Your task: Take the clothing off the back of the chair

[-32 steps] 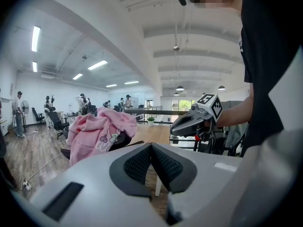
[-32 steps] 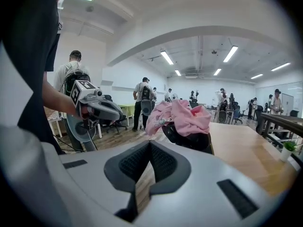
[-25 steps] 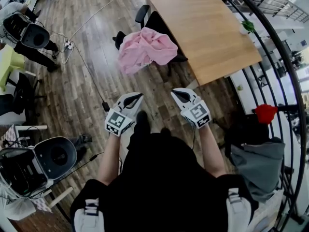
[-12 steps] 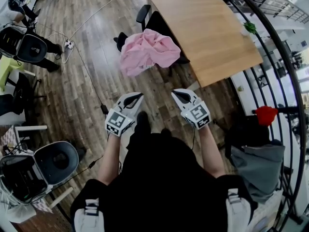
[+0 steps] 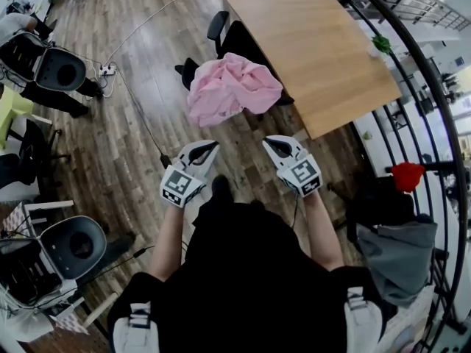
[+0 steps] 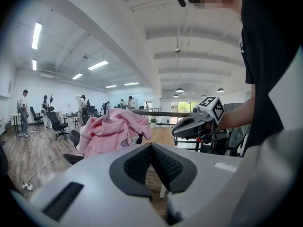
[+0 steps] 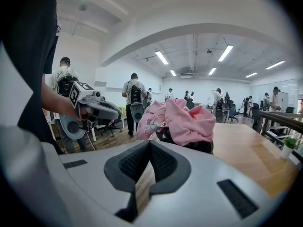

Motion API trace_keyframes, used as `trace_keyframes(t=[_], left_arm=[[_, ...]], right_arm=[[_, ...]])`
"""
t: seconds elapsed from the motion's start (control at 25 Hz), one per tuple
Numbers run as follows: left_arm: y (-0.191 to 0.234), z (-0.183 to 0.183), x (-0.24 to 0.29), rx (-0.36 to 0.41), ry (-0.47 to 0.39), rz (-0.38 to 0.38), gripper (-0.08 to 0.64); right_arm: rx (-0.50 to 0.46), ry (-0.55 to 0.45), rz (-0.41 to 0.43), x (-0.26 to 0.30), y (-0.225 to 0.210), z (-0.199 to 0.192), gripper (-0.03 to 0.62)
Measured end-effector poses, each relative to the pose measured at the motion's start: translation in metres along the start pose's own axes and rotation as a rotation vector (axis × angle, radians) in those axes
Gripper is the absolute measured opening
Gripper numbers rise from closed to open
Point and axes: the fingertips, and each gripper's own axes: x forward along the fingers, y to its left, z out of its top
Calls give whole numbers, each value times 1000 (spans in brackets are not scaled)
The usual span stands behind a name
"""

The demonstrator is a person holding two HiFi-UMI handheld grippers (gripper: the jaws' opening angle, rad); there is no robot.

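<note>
A pink garment [image 5: 232, 87] is bunched over the back of a black office chair [image 5: 221, 41] that is pushed up to a wooden table [image 5: 309, 35]. It also shows ahead in the left gripper view, pink garment [image 6: 111, 131], and in the right gripper view, pink garment [image 7: 182, 119]. My left gripper [image 5: 208, 148] and right gripper [image 5: 271, 144] are held side by side over the floor, short of the chair, pointing at it. Both are shut with nothing between their jaws. Neither touches the garment.
A cable [image 5: 140, 116] runs across the wood floor left of the chair to a power strip [image 5: 107, 70]. Other office chairs [image 5: 62, 68] and people stand at the left. A curved black railing [image 5: 434, 123] bounds the right, with a bag and a red cap [image 5: 407, 175] beside it.
The chair with the pink garment has come closer to both grippers in the head view. The grippers stay shut and side by side.
</note>
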Motion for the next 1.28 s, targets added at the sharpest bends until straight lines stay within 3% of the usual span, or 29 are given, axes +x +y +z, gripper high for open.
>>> trace_keyframes(t=[0.56,0.8,1.04,1.28], left_arm=[[78,12,11,51,-34,-120,3],[102,15,8,19,-59,-160,3],[115,21,4,48,-74,-201,3],[122,20,1,46,-115,-245,3]], right_arm=[[28,4,-142,50,-18,22,0],[44,1,-191,64,-10,23,0],[57,-1,-232,69,-2,24,0],[75,3,-237,70,-1,24,89]])
